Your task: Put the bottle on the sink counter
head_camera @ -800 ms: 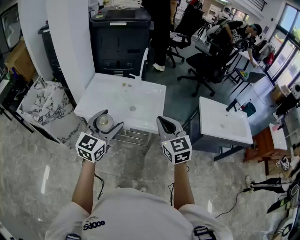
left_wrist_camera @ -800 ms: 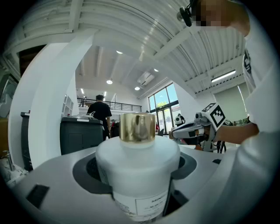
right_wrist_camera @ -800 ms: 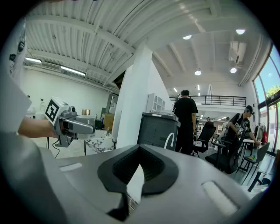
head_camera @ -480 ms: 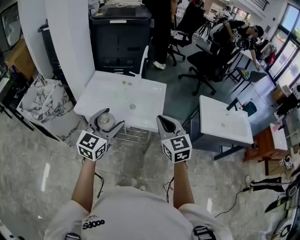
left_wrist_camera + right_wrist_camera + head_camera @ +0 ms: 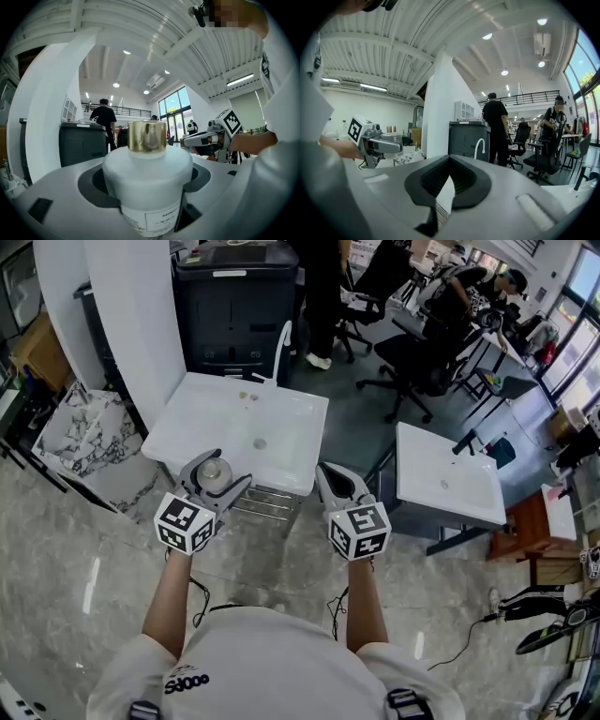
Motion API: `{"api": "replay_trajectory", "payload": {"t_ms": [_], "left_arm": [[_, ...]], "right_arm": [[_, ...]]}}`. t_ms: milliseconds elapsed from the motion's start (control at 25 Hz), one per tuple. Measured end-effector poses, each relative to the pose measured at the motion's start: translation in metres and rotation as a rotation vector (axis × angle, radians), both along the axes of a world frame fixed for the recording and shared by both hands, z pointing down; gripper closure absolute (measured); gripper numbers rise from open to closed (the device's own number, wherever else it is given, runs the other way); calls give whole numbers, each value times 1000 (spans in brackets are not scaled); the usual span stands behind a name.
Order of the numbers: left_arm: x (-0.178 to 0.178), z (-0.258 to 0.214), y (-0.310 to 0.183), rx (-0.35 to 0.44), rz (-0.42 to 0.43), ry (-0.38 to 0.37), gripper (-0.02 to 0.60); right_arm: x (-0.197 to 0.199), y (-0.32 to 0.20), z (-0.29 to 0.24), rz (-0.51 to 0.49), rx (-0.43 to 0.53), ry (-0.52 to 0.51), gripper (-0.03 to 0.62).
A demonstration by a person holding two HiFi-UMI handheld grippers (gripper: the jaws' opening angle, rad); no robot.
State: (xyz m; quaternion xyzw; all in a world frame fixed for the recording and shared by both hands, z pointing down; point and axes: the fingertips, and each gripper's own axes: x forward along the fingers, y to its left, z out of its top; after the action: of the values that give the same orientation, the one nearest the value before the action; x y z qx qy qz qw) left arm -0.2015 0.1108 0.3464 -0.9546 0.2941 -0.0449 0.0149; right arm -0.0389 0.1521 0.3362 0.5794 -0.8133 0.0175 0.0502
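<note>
In the head view the left gripper (image 5: 230, 468), its bottle (image 5: 212, 471) and the right gripper (image 5: 325, 472) sit slightly higher; the sink (image 5: 272, 418) drifts up and left.

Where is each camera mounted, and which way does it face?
Head view: on the head, steeply down at the white rectangular sink counter; both forearms, left hand-held gripper and right hand-held gripper show.
Left gripper view: on the left one, level along jaws clamping the white round gold-capped bottle; the white shirt shows.
Right gripper view: on the right one, along shut, empty jaws; the shirt shows.
Shared: each gripper view shows the other gripper and the dark grey cabinet.
</note>
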Motion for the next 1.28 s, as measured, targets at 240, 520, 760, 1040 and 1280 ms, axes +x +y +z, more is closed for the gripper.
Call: {"api": "replay_trajectory", "payload": {"t_ms": [240, 520, 760, 1040, 1280], "left_arm": [[25, 3, 12, 2, -12, 0, 242], [55, 9, 17, -19, -7, -5, 242], [72, 16, 4, -28, 4, -5, 242], [86, 21, -33, -30, 19, 0, 242], [106, 27, -77, -30, 36, 4, 242]], "right_arm": [[14, 18, 11, -76, -20, -19, 586], [36, 22, 10, -103, -4, -88, 588], [52, 9, 19, -98, -18, -111, 587], [64, -22, 27, -52, -36, -14, 586], [83, -62, 30, -18, -37, -26, 586]]}}
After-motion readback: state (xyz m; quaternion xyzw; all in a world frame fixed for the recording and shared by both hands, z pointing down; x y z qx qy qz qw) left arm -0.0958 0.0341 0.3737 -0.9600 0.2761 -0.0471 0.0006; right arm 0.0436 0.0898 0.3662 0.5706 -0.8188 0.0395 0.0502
